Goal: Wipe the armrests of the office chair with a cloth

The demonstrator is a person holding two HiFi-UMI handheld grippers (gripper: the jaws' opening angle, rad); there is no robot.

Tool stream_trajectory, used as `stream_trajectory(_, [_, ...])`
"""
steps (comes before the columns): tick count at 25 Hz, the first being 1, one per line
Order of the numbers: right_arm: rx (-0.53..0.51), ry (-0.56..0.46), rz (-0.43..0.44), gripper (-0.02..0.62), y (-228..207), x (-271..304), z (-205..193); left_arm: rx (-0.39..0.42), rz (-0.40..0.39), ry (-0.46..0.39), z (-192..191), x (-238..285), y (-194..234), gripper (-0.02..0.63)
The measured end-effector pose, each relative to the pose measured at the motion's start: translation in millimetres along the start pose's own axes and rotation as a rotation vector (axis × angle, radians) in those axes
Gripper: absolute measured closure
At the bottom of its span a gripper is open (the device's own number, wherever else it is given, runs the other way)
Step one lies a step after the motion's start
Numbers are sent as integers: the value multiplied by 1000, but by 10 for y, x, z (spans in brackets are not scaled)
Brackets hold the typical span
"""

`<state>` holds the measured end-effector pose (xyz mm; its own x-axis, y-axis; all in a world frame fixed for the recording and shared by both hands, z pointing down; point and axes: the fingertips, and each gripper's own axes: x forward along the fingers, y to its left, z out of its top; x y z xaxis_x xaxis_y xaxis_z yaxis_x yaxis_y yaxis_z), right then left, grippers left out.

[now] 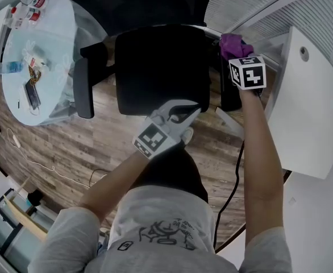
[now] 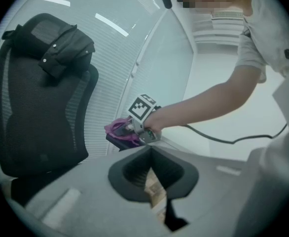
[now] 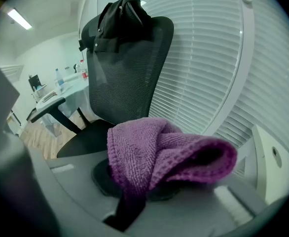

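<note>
Both tongs first: my right gripper [image 1: 237, 53] is clamped on the purple cloth [image 1: 230, 42], whose bunched folds spill over the jaws and sit on the back end of the office chair's right armrest [image 1: 230, 95], while my left gripper [image 1: 190, 114] hangs closed on nothing at the front edge of the black seat [image 1: 155, 67]. Beyond them the left armrest [image 1: 84, 87] lies bare on the far side of the seat, a dark jacket [image 3: 120, 16] drapes over the mesh backrest [image 3: 125, 68], window blinds [image 3: 208, 58] run behind the chair, and a round table [image 1: 53, 67] stands past the left armrest.
</note>
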<state>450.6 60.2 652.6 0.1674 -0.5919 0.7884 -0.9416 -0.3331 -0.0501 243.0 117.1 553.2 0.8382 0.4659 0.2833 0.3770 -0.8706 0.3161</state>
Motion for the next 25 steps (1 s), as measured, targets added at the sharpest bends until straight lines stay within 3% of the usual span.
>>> stream_trajectory(12, [-32,-20,-19,560,144,-232,-222,21,4,-2,69,26,-26,606])
stream_trajectory(25, [-61,-49,-62,560,738,-999,-1070,22,-19,4,43,110,-149,605])
